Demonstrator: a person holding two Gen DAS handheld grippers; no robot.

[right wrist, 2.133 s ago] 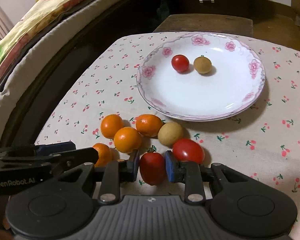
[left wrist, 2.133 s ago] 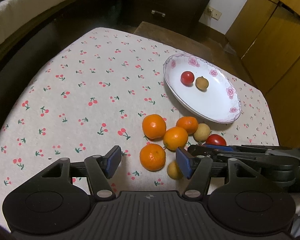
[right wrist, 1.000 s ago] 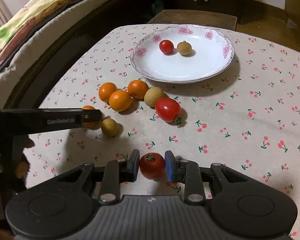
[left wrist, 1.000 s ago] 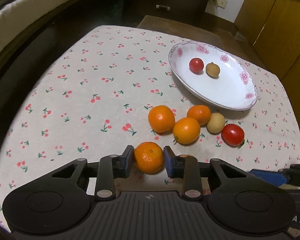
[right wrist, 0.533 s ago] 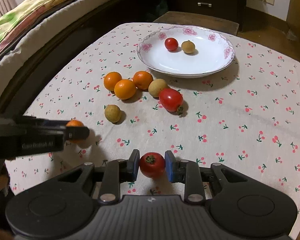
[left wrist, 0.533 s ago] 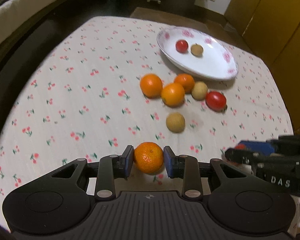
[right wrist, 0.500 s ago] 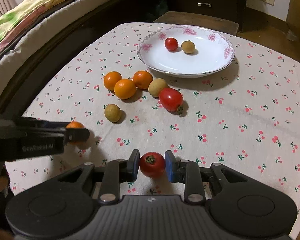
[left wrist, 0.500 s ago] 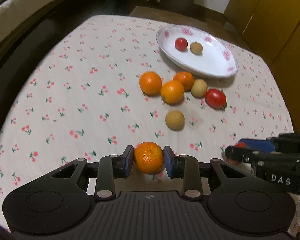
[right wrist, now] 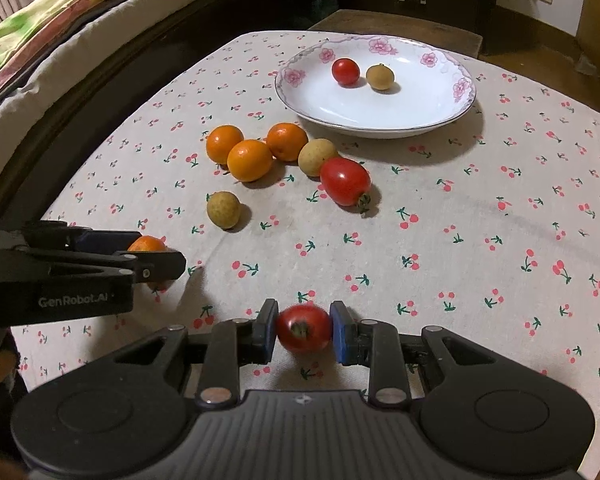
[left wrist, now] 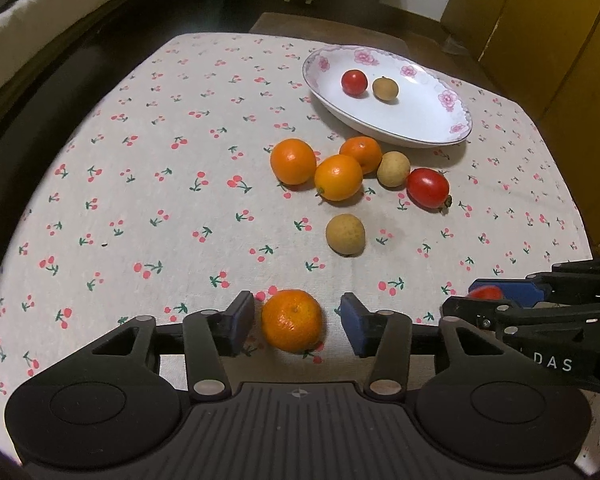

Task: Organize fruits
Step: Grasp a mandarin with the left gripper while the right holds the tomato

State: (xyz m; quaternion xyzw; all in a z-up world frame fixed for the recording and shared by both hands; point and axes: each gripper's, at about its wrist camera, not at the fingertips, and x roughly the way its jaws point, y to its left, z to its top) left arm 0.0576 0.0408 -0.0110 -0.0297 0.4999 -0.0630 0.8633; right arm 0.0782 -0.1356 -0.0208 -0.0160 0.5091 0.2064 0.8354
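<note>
Between the spread jaws of the left gripper (left wrist: pixel 297 322), an orange mandarin (left wrist: pixel 292 320) is seen resting on the tabletop (left wrist: pixel 140 184), with a gap on either side of it. In the right gripper (right wrist: pixel 304 330), a red tomato (right wrist: pixel 304 328) is pinched by jaws closed against its sides, low over the near edge of the cloth.

Farther out, a lone longan (left wrist: pixel 345 235) lies near the middle, and beyond it three mandarins, another longan and a larger tomato (left wrist: pixel 427 188) are clustered. At the far right, a flowered plate (left wrist: pixel 420 128) holds one small tomato and one longan.

The sorting step appears to be in hand: the mandarin seems just set down apart. Next, the left gripper would likely be drawn back clear of the mandarin, and the tomato lowered and released gently, since it may roll.
</note>
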